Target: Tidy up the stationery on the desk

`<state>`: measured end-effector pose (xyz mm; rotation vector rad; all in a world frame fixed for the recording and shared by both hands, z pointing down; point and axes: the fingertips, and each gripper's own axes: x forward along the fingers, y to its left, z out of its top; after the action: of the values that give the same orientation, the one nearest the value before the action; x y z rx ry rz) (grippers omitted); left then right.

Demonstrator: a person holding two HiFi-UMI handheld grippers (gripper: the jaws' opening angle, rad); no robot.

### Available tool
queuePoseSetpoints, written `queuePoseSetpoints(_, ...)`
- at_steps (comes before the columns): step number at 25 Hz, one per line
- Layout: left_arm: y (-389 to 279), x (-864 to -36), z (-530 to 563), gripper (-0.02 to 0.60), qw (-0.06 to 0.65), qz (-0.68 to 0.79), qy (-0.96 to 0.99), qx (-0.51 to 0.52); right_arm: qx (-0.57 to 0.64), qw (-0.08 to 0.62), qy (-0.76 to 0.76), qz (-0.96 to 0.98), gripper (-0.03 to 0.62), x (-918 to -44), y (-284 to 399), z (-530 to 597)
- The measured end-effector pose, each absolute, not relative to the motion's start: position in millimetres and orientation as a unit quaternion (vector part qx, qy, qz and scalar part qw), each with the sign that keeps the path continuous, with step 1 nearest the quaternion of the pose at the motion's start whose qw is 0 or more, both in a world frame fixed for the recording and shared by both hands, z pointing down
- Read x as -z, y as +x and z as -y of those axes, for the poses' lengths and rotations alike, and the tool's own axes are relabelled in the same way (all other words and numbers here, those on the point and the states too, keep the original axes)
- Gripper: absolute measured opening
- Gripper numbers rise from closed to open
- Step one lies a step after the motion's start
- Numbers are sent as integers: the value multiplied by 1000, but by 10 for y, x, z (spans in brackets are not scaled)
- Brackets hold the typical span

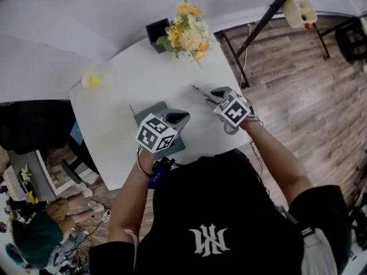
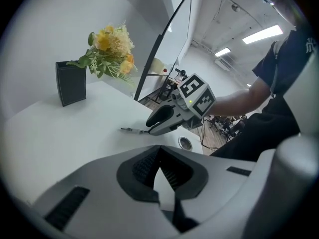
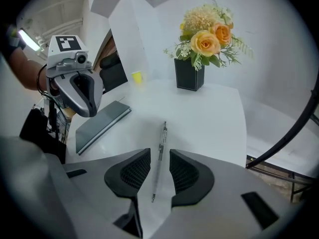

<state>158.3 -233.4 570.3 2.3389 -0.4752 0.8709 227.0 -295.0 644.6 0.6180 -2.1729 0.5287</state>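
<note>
Pen (image 3: 162, 133) not yet lifted, desk tidy judged barely begun

Right gripper (image 3: 159, 159) hangs open over the white desk (image 3: 209, 118), jaws either side of the pen without pressing it. Left gripper (image 2: 158, 157) is closed on nothing near the grey notebook (image 3: 102, 123), which is also not put away. The pen lies flat, its long axis following the jaws' line and its far end toward the flower vase (image 3: 189, 76).
</note>
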Motion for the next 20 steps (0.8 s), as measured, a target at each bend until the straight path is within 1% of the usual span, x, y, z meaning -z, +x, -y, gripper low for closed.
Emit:
queuePoseSetpoints(9, 1453, -5762, 2277, 3, 322, 199, 872, -310, -200, 419, 246, 851, 98, -6578, 2263, 2969)
queuePoseSetpoints(14, 1366, -5785, 2254, 3, 332, 212, 868, -301, -169, 432, 245, 852, 75, -6583, 2236, 2938)
queuePoseSetpoints(20, 1195, -5783, 2260, 3, 342, 236, 864, -285, -164, 429, 254, 851, 67, -6520, 2216, 2937)
